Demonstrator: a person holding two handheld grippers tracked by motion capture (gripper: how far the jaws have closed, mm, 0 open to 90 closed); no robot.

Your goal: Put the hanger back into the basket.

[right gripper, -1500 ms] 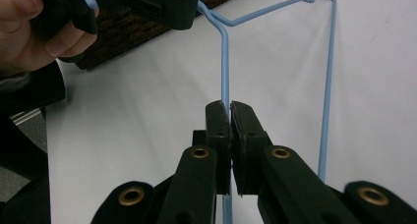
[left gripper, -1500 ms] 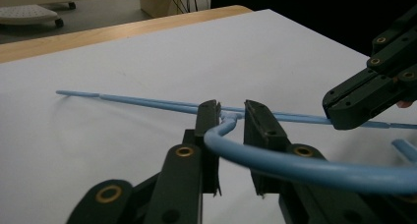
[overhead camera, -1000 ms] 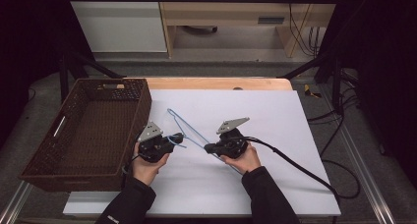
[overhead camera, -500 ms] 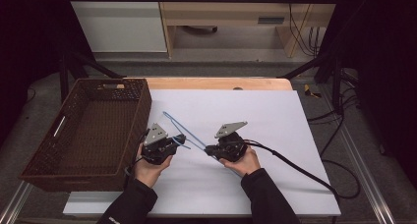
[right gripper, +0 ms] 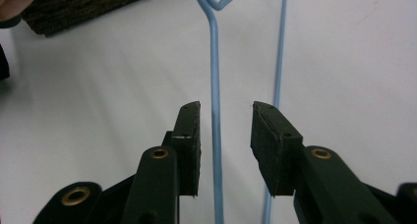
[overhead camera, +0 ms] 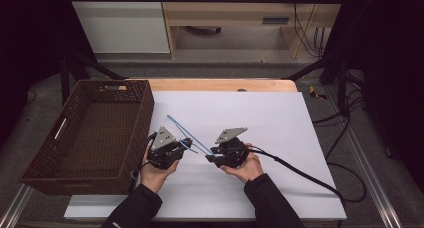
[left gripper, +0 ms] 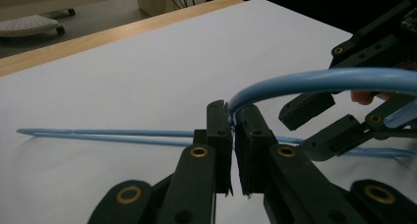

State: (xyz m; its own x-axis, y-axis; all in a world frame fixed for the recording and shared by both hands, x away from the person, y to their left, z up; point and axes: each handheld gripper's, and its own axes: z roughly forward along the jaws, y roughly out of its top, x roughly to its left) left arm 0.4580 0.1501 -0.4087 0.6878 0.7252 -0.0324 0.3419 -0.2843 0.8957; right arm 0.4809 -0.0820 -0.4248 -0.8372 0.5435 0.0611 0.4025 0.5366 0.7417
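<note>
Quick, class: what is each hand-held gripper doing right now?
Left hand-held gripper: shut on the blue hanger.
Right hand-held gripper: jaws have just been opening; the hanger's wire runs between them, unpressed.

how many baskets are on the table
1. The brown wicker basket sits at the left edge of the table, beside the left hand-held gripper. Nothing in view looks able to hide another.

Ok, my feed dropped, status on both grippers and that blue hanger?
Left gripper shut on blue wire hanger. Right gripper just opened, hanger wire between its jaws, untouched. Nothing in the way.
</note>
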